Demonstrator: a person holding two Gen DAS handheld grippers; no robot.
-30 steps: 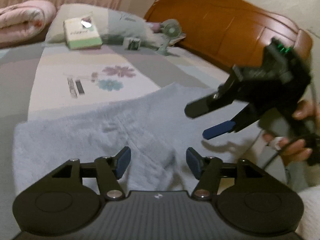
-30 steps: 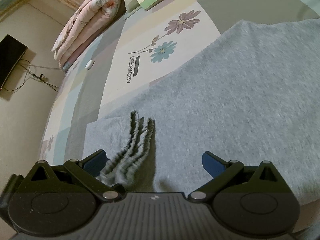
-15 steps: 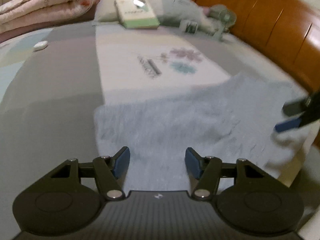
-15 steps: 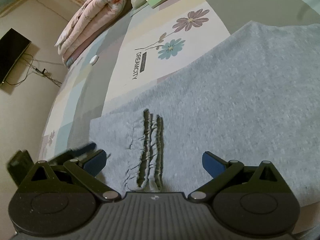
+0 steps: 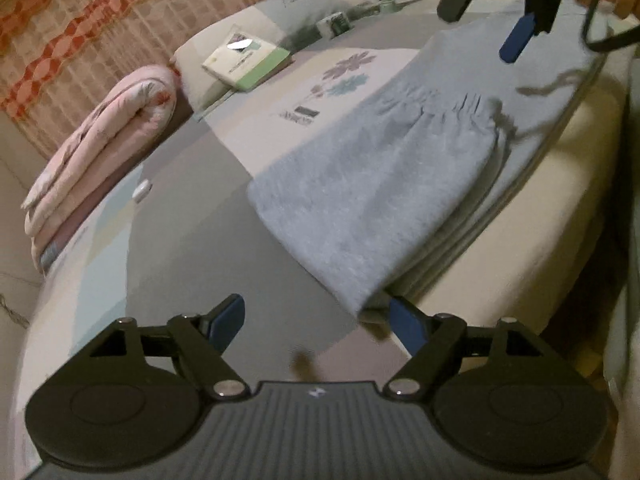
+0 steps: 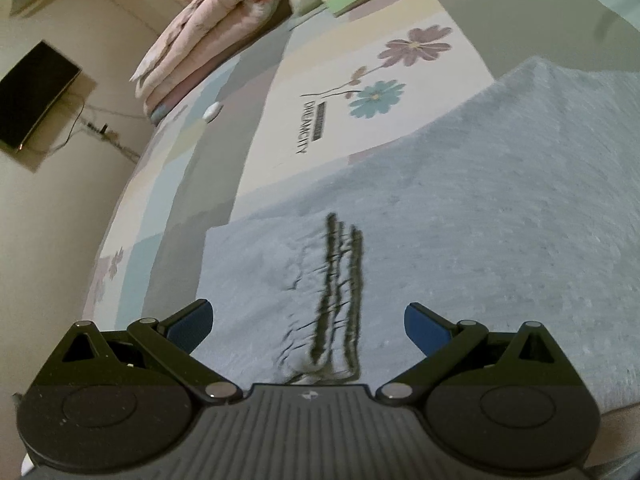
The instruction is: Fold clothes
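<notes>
We note a bed under a patchwork cover of grey, cream and pale blue panels, one printed with flowers. A rolled pink quilt lies along its far side, near a pillow and a green-and-white box. A red-patterned curtain hangs behind. We see a dark screen against the beige wall, cables trailing. Lighting is dim and warm.

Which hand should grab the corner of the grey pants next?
Probably the left gripper: the grey pants' near corner lies just ahead, between its opening jaws. The right gripper hovers open over the gathered waistband.
</notes>
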